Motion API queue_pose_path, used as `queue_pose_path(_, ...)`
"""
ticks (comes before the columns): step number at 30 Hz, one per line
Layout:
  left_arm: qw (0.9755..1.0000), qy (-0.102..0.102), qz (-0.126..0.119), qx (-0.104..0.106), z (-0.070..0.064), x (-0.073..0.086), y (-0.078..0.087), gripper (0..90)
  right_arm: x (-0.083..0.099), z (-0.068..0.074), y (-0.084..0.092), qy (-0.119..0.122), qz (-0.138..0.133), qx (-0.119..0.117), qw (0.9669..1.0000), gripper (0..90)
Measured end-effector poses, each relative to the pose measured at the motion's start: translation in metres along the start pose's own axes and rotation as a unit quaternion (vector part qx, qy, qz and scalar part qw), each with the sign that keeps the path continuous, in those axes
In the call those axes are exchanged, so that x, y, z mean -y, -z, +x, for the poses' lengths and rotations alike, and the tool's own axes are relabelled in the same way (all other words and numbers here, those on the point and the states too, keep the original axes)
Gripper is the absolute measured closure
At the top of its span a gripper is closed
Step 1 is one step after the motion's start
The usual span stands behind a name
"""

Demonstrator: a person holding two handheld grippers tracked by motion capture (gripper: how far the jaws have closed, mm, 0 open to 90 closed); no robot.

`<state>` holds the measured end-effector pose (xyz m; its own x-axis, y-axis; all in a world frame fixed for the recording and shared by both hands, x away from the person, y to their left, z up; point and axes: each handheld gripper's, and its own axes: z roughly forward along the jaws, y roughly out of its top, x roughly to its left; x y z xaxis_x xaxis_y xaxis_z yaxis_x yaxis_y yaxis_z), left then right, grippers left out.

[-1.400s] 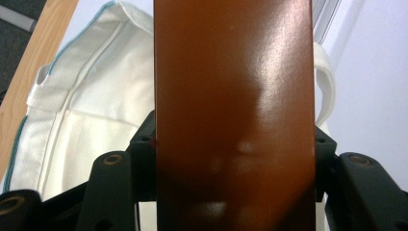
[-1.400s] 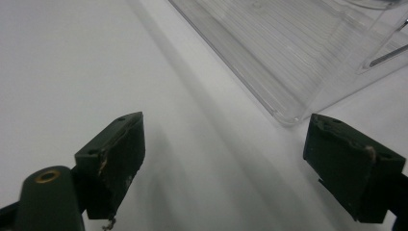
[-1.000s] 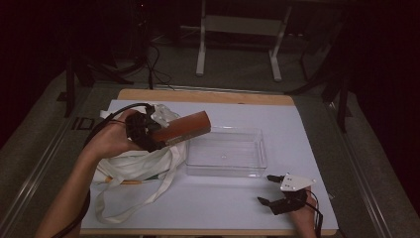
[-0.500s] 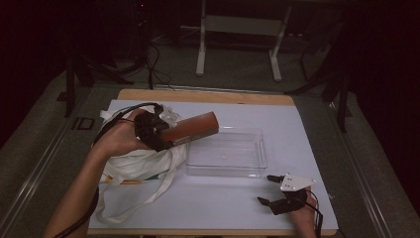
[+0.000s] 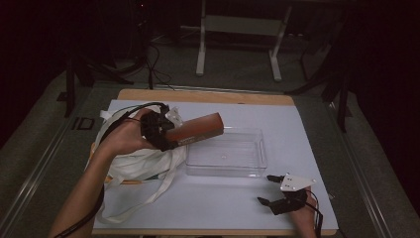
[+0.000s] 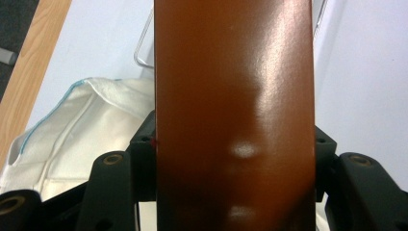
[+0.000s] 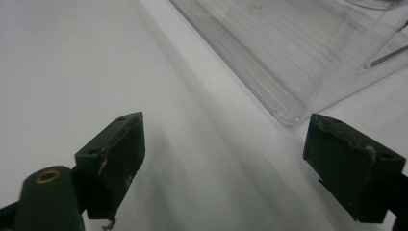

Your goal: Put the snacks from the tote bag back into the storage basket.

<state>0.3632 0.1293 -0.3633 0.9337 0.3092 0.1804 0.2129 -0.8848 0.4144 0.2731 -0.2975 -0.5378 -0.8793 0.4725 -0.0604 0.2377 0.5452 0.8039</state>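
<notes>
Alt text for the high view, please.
The left gripper holds a brown cylinder above the left end of a clear tray, beside a white cloth bag. The right gripper rests open near the table's front edge.

Glossy brown bottle (image 5: pixel 194 129), plain. Cream bag (image 5: pixel 133 161) with pale blue edge trim, at 9 o'clock of clear tray (image 5: pixel 225 171). Black tongs (image 5: pixel 166 136). White counter (image 5: pixel 307 134), wood rim.
</notes>
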Motion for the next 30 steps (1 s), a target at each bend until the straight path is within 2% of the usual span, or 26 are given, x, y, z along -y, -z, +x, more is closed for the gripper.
queue_pose_path(30,0.9991,-0.035,-0.007,0.023,-0.005,-0.030,-0.023,43.4,0.000,0.000,0.000,0.000,0.000,-0.001,1.0000,14.7)
